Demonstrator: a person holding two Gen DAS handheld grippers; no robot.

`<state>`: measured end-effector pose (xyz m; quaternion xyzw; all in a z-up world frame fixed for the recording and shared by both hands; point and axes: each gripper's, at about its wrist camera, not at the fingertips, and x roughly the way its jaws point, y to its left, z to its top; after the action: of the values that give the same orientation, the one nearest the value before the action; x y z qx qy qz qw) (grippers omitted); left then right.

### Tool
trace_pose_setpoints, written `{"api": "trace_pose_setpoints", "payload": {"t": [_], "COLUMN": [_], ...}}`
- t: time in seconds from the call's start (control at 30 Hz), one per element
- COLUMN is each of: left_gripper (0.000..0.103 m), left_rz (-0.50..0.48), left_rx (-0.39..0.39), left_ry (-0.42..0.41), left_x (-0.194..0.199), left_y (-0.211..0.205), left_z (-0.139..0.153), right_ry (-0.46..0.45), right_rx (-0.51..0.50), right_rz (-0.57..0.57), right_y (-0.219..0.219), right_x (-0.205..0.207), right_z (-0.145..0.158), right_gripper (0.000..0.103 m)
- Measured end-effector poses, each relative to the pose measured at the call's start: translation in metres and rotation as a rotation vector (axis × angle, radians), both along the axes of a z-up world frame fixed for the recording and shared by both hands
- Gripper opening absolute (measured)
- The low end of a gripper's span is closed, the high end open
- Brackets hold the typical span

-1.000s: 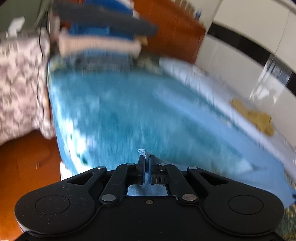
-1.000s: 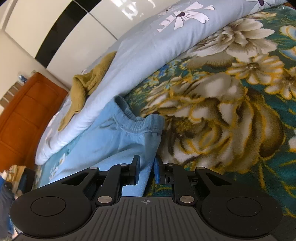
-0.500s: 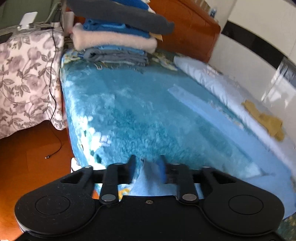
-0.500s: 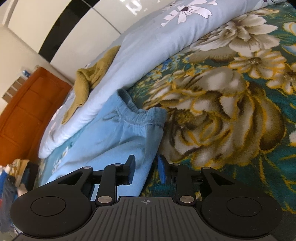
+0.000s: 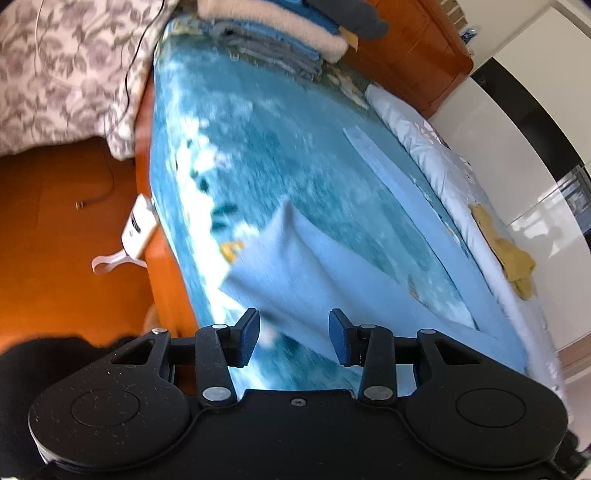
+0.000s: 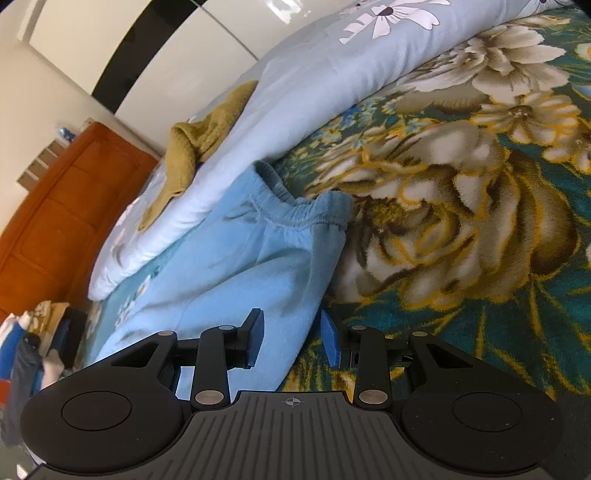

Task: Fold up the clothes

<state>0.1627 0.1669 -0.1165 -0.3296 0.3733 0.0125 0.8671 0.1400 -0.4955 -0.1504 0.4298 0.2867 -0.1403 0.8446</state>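
Light blue trousers lie spread along the teal flowered bed blanket. In the left wrist view my left gripper is open just above a trouser leg end, whose corner lies folded and loose on the blanket. In the right wrist view the trousers show their elastic waistband. My right gripper is open, and the trousers' side edge lies between its fingers without being pinched.
A stack of folded clothes sits at the far end of the bed. A pale blue quilt with a mustard garment runs along the wall side. Left of the bed are the wooden floor and a flowered cloth.
Both grippers have opened. The left one let go of the trouser leg end, which dropped onto the blanket, and drew back. The right one released the trouser edge.
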Motion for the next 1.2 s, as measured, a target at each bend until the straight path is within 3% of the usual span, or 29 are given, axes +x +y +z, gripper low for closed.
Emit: {"api": "trace_pose_setpoints", "payload": {"t": [0.23, 0.3, 0.37, 0.47, 0.77, 0.8, 0.83, 0.87, 1.03, 1.2], "left_gripper": [0.037, 0.031, 0.011, 0.002, 0.000, 0.000, 0.000, 0.000, 0.000, 0.000], "left_rz": [0.062, 0.080, 0.098, 0.125, 0.130, 0.129, 0.130, 0.132, 0.153, 0.153], "left_rx": [-0.073, -0.093, -0.114, -0.145, -0.062, -0.052, -0.045, -0.038, -0.019, 0.036], "left_ry": [-0.039, -0.050, -0.061, -0.078, -0.197, -0.205, -0.212, -0.218, -0.261, -0.251], "left_x": [0.009, 0.011, 0.014, 0.018, 0.032, 0.034, 0.035, 0.036, 0.026, 0.009], "left_y": [-0.008, -0.010, -0.012, -0.015, -0.018, -0.019, -0.020, -0.021, -0.019, -0.006], "left_z": [-0.011, -0.015, -0.018, -0.023, 0.018, 0.022, 0.027, 0.031, 0.050, 0.057], "right_ry": [-0.001, -0.002, -0.008, -0.019, -0.061, -0.060, -0.059, -0.055, -0.094, -0.117], "right_rx": [0.019, 0.026, 0.038, 0.067, 0.133, 0.139, 0.142, 0.132, 0.024, 0.020], "right_rz": [0.005, 0.006, 0.001, -0.014, -0.093, -0.102, -0.109, -0.110, -0.126, -0.156], "right_y": [0.004, 0.003, 0.001, -0.004, -0.028, -0.030, -0.031, -0.031, -0.015, 0.002], "right_x": [-0.003, -0.004, -0.004, -0.002, 0.016, 0.018, 0.021, 0.021, 0.001, -0.031], "right_z": [-0.004, -0.005, -0.006, -0.009, -0.017, -0.017, -0.017, -0.015, 0.008, 0.018], "right_gripper": [0.031, 0.031, 0.030, 0.030, 0.029, 0.027, 0.010, 0.003, 0.001, 0.001]}}
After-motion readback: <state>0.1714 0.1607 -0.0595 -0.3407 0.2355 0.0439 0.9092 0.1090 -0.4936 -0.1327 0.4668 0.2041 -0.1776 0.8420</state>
